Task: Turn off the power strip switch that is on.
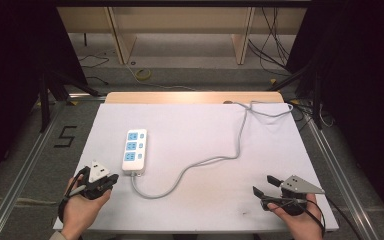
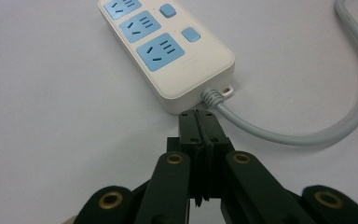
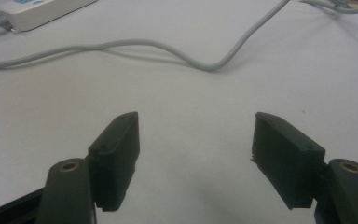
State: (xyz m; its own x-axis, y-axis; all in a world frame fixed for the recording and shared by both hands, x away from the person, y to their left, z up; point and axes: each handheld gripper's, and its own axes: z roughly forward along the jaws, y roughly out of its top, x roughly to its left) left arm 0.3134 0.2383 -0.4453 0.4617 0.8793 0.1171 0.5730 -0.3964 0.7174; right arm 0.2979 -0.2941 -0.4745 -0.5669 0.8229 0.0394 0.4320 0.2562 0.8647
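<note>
A white power strip [image 1: 135,151] with three blue sockets lies left of centre on the white table [image 1: 205,130]. Its grey cable [image 1: 200,162] curls right and runs off the far edge. My left gripper [image 1: 113,179] is shut with nothing between its jaws, just left of the strip's near end. In the left gripper view its closed tips [image 2: 200,117] stop just short of the strip [image 2: 168,51], beside the cable outlet [image 2: 213,95]. My right gripper [image 1: 265,184] stands open and empty at the near right. From there the cable [image 3: 205,63] and strip [image 3: 37,9] lie far ahead of its jaws [image 3: 196,130].
A white block [image 1: 98,171] rides on top of the left gripper. A wooden strip [image 1: 195,97] borders the table's far edge. Metal rails [image 1: 25,165] flank the table, with a "5" mark [image 1: 66,136] on the floor at left. Loose cables [image 1: 275,40] lie beyond.
</note>
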